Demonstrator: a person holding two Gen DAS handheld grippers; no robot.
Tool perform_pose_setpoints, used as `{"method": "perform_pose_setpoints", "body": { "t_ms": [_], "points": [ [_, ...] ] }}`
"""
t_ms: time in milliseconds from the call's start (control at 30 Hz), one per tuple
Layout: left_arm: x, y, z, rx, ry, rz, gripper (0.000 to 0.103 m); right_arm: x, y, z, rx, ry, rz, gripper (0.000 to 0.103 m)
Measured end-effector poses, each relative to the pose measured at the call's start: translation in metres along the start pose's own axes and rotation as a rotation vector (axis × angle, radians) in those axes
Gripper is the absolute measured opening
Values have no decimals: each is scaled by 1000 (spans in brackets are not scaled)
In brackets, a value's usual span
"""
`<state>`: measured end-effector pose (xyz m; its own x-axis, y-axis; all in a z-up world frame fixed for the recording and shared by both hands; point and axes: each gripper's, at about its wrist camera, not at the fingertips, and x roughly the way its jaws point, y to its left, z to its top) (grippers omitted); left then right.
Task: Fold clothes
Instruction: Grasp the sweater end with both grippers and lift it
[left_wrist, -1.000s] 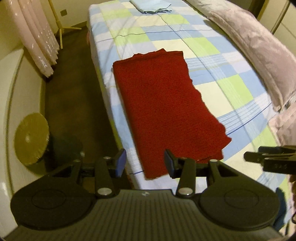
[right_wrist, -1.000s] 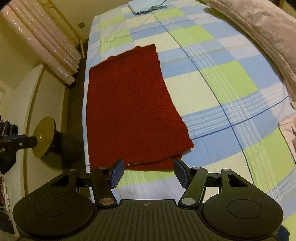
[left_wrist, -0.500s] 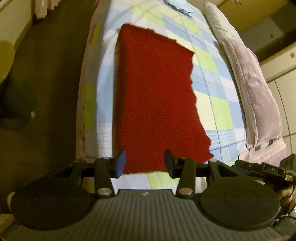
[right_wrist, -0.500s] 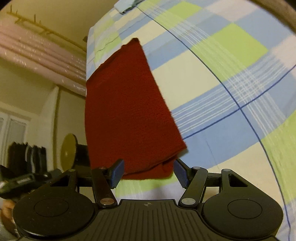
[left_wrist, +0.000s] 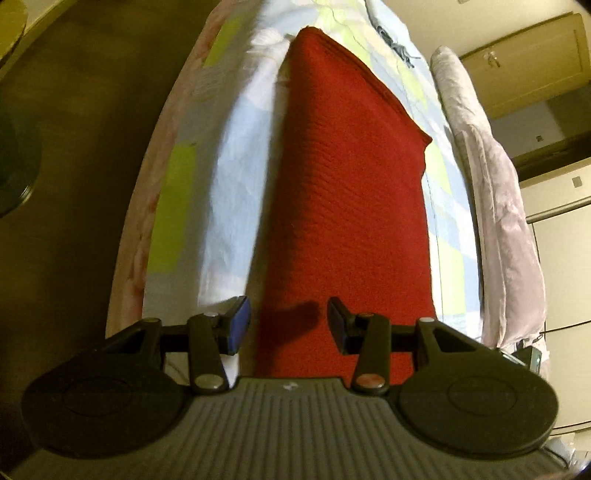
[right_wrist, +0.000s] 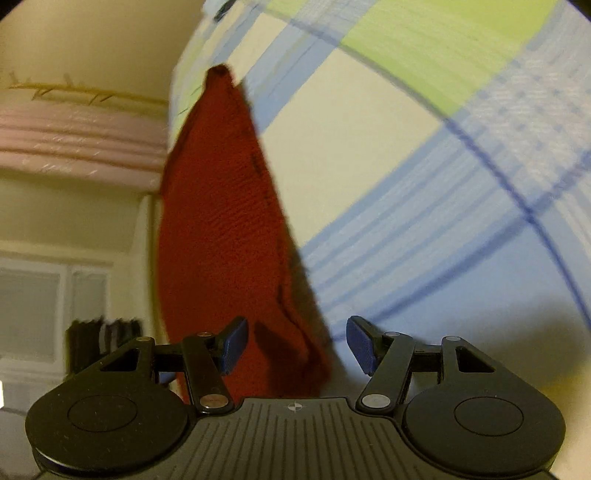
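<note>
Checked bedsheet (left_wrist: 229, 192) under folded red knit garment (left_wrist: 343, 221). Left gripper (left_wrist: 289, 325), right gripper (right_wrist: 295, 341) open, empty, at near edge. Probably pre-grasp; next, pinching both corners.

place: home bedroom
bed: checked sheet (left_wrist: 236, 177) in blue, green, cream
bedding: pinkish quilt (left_wrist: 506, 221) along far side
storage: cream wardrobe doors (left_wrist: 524, 62)
window side: pink curtains (right_wrist: 74, 144)
floor: dark (left_wrist: 92, 110)
</note>
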<state>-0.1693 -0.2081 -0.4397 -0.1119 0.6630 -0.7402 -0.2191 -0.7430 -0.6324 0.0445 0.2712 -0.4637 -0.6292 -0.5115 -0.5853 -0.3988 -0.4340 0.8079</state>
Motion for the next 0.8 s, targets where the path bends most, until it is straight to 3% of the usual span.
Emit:
{"method": "perform_pose_setpoints", "body": {
  "t_ms": [100,367,400,467,600,633,700,733,800],
  "points": [
    [2,11,-1,-25,-14,-58,41,13,-1,14,-31,35,51,62],
    [6,24,-19,-18,119,-218,38,33,2,16,-105,203,146,60],
    [7,25,-21,-22,134,-233,36,33,1,14,-111,214,149,57],
    [8,32,-20,-54,145,-250,32,31,-7,15,-80,214,147,35],
    [12,36,-16,-48,169,-267,31,29,-17,14,-37,207,158,33],
    [14,36,-15,-37,176,-265,28,30,-16,14,-39,206,155,33],
    [17,35,-11,-12,192,-256,12,31,-13,14,-45,202,145,32],
    [19,30,-7,-3,197,-265,10,30,-11,15,-58,200,124,21],
    [23,21,2,14,205,-288,8,28,-5,16,-83,197,84,18]
  ]
}}
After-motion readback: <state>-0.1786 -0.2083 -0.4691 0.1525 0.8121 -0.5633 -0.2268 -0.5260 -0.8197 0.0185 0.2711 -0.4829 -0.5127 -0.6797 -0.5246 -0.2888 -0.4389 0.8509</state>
